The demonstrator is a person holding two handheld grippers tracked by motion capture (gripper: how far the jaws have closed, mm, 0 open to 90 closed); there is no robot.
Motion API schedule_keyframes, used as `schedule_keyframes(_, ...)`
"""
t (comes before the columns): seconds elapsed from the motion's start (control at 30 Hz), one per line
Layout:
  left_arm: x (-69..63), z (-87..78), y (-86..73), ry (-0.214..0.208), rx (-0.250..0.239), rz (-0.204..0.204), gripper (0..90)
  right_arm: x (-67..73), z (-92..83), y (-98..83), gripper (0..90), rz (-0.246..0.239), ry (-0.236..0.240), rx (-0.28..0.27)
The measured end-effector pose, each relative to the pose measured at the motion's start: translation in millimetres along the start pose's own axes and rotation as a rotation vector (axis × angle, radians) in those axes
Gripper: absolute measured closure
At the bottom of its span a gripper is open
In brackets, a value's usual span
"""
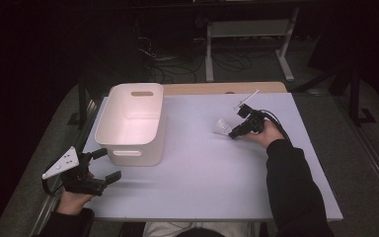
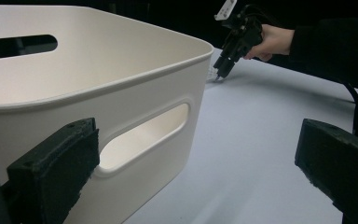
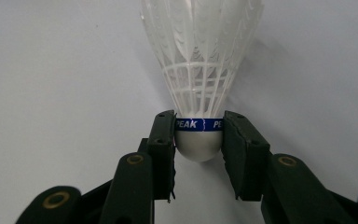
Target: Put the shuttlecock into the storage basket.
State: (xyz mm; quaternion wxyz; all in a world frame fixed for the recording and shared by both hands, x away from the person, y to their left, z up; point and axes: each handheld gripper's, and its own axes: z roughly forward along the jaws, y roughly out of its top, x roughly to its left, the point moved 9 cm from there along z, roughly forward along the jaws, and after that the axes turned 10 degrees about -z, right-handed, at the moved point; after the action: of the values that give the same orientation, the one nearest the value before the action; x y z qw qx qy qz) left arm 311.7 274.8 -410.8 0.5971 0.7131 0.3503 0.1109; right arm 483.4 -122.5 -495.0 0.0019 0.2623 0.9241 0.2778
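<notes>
**Shuttlecock clamped at the cork on the table**

A pale grey table (image 1: 202,168) is seen across the middle of the high view, with dark floor around it. A white plastic bin (image 1: 133,123) with slotted handles is set on the table's left part, left of the frame's centre; in the left gripper view its near wall and handle slot are seen at the left of the frame.

The left gripper (image 1: 109,165) is held in a hand at the lower left of the high view, by the table's front left corner and just in front of the bin. Its jaws are spread wide apart with nothing between them, as is shown in the left gripper view, where one is placed at the lower left and the other at the lower right.

The right gripper (image 1: 233,133) is held right of centre in the high view, its jaws pointed towards the left of the frame. A white shuttlecock (image 3: 200,70) is gripped by them: the pads are pressed on either side of its rounded cork, at the blue band printed "PEAK". The feather skirt is pointed away from the gripper, towards the top of the right gripper view. The shuttlecock is found low at the table surface, well apart from the bin.
</notes>
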Motion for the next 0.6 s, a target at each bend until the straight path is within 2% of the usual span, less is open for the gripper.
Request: schedule_keyframes(0.6, -0.1, -0.2, 0.1, 0.001, -0.001, 0.0, 0.0, 5.7, -22.3, 4.4, 64.4, 0.008, -0.008, -0.043)
